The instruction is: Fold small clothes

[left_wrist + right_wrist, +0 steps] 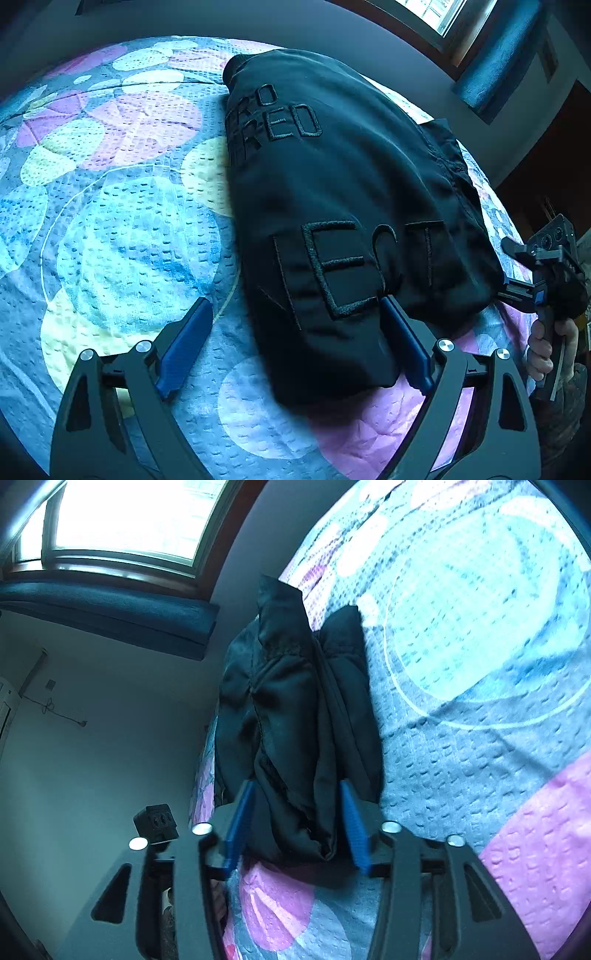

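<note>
A black garment with raised black lettering lies folded over on the patterned bedspread. My left gripper is open, its blue fingers spread wide over the garment's near end, holding nothing. In the right wrist view the garment is a bunched stack at the bed's edge. My right gripper is partly open, with the garment's near edge lying between its blue fingers; I see no firm pinch. The right gripper also shows in the left wrist view, held by a hand at the garment's right side.
The bedspread has large pale circles and pink patches. The bed's edge runs just left of the garment in the right wrist view. A window and a blue padded ledge lie beyond the bed, with a grey wall below.
</note>
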The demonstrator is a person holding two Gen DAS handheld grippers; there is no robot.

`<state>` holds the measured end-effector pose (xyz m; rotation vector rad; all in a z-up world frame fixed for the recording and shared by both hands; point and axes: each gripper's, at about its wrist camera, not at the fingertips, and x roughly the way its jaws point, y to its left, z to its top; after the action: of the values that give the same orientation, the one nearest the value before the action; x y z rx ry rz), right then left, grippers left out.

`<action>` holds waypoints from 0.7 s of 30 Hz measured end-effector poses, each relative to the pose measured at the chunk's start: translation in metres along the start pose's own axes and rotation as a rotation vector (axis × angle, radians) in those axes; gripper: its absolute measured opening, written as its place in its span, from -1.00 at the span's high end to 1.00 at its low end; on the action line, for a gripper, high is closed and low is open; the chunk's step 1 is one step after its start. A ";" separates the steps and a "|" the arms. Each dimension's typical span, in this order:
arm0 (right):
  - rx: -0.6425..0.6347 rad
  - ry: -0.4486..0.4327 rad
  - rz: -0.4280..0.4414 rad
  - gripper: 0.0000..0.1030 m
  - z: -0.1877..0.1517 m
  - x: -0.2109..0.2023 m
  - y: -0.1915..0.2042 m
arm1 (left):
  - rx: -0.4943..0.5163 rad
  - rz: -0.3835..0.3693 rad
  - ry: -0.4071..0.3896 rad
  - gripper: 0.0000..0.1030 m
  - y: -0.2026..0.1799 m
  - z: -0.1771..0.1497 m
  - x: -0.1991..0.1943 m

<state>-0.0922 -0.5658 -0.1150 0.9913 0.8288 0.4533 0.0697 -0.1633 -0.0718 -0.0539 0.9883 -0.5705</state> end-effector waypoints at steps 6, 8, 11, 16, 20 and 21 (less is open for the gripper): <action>-0.067 0.016 -0.065 -0.25 -0.001 0.008 0.008 | -0.008 -0.017 -0.009 -0.77 0.005 -0.002 -0.005; -0.095 0.021 -0.106 0.08 -0.002 0.012 0.010 | -0.006 -0.022 -0.010 -0.77 0.006 -0.003 -0.006; -0.096 0.030 -0.160 0.38 -0.002 0.015 0.003 | 0.001 -0.027 -0.011 -0.77 0.010 -0.006 -0.009; -0.103 0.031 -0.160 0.43 0.000 0.018 -0.002 | 0.003 -0.028 -0.017 -0.77 0.011 -0.007 -0.011; -0.085 0.027 -0.101 0.28 0.000 0.012 -0.005 | 0.009 -0.051 -0.031 -0.77 0.011 -0.007 -0.016; -0.075 0.031 -0.085 0.24 0.000 0.002 -0.011 | 0.002 -0.075 -0.032 -0.77 0.013 -0.007 -0.020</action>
<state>-0.0915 -0.5696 -0.1252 0.8779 0.8724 0.4244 0.0613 -0.1412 -0.0638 -0.0981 0.9571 -0.6375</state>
